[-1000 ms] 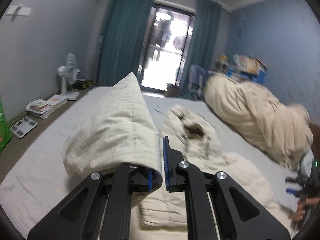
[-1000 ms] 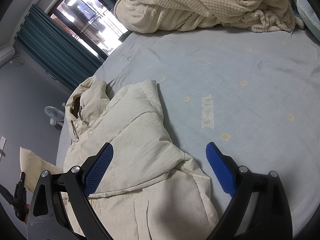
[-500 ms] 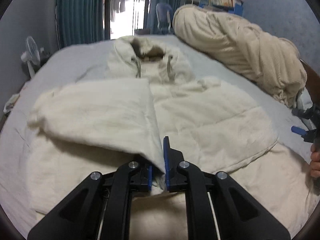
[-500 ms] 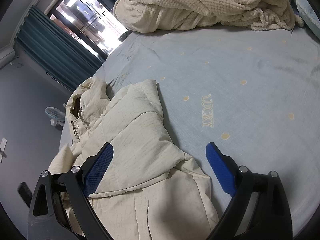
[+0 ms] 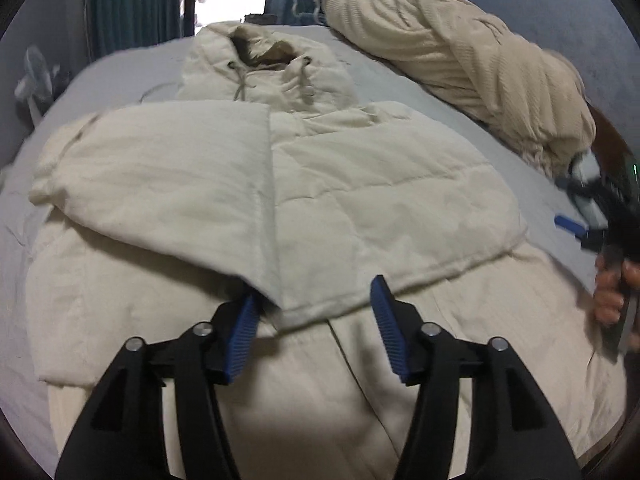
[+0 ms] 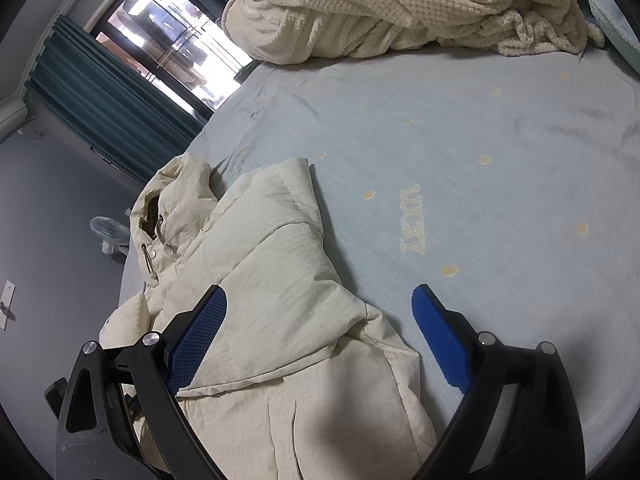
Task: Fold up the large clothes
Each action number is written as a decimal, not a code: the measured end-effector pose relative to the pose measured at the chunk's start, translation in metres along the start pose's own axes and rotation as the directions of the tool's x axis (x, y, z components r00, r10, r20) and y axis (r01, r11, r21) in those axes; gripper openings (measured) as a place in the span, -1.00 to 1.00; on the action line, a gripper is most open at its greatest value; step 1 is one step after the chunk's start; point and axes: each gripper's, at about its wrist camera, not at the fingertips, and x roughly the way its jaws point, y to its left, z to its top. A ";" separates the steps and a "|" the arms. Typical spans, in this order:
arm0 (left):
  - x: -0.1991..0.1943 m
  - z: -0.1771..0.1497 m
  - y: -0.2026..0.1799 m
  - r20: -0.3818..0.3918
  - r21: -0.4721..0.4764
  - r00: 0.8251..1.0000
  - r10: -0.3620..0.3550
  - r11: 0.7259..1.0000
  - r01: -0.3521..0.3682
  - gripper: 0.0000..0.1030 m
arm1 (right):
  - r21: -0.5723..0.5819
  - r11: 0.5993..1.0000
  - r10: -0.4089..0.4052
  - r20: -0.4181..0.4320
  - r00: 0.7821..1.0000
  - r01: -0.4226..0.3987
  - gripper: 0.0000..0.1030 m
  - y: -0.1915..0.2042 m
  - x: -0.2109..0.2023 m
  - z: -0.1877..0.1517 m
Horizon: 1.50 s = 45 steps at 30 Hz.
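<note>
A cream hooded puffer jacket (image 5: pixel 360 200) lies flat on the bed, hood (image 5: pixel 264 68) at the far end. Both sleeves are folded across the chest; the left sleeve (image 5: pixel 160 176) lies on top, its cuff just ahead of my left gripper (image 5: pixel 314 320). That gripper is open and empty, low over the jacket's middle. My right gripper (image 6: pixel 316 340) is open and empty over the jacket's right edge (image 6: pixel 280 300). It also shows at the right of the left wrist view (image 5: pixel 576 228), held in a hand.
A rumpled cream blanket (image 5: pixel 460 64) lies along the right side of the bed (image 6: pixel 500 152). The light blue sheet bears the word LUCKY (image 6: pixel 412 220). A floor fan (image 5: pixel 34 80) stands at the left, teal curtains (image 6: pixel 104 92) and a glass door beyond.
My left gripper carried the left sleeve down across the jacket's chest, then opened and let it go. The right gripper has stayed open and still.
</note>
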 end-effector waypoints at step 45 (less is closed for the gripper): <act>-0.042 0.042 0.102 0.377 -0.320 0.926 -0.034 0.933 0.165 -0.71 | -0.232 0.972 -0.036 -0.055 0.998 0.022 0.75 0.041 0.010 -0.010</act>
